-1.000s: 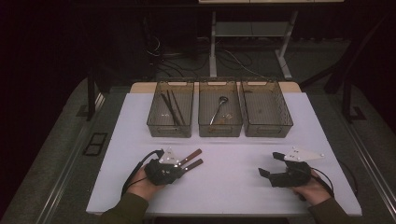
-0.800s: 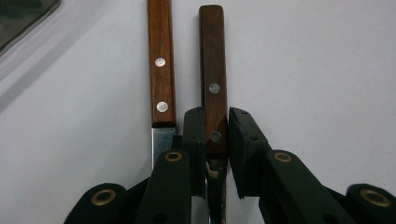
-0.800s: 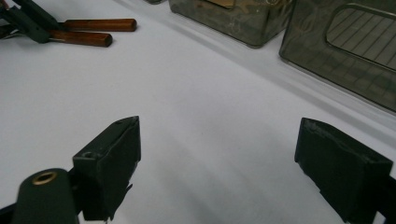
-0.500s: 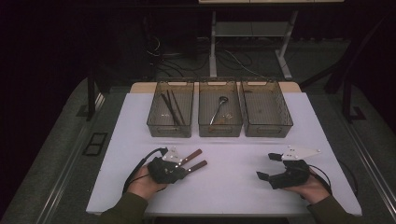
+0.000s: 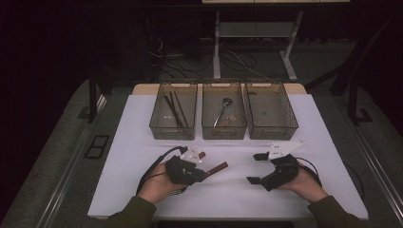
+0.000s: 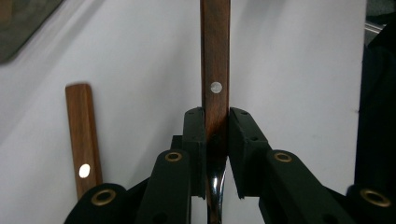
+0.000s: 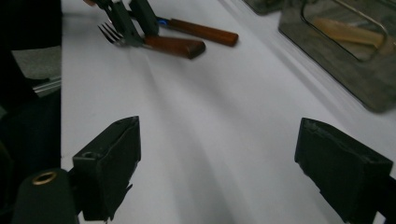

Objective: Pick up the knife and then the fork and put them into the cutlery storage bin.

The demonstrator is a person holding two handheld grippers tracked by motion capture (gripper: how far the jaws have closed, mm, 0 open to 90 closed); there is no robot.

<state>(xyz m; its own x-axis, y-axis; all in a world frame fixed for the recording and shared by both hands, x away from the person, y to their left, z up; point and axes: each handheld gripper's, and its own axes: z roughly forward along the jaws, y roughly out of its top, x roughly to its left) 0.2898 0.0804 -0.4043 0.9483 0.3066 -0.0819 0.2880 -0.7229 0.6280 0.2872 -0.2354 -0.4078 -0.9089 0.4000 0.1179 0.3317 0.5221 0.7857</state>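
Observation:
My left gripper [image 5: 198, 172] is shut on a wood-handled fork [image 6: 215, 70] near its metal neck. The brown handle [image 5: 218, 167] sticks out to the right over the white table [image 5: 138, 142]. In the right gripper view the fork [image 7: 173, 45] shows its tines at the far left. A second wood-handled utensil [image 6: 83, 135] lies on the table just beside it. My right gripper [image 5: 255, 167] is at the front right, open, with nothing between its black pads [image 7: 109, 165]. Its jaws point left toward the fork.
Three clear bins stand in a row at the back. The left one [image 5: 173, 128] holds dark sticks, the middle one [image 5: 224, 129] a metal spoon, and the right one [image 5: 272, 129] looks nearly bare. Dark floor surrounds the table.
My left gripper has moved right and up a little with the fork in it. My right gripper has moved left toward the middle. The second utensil stays on the table.

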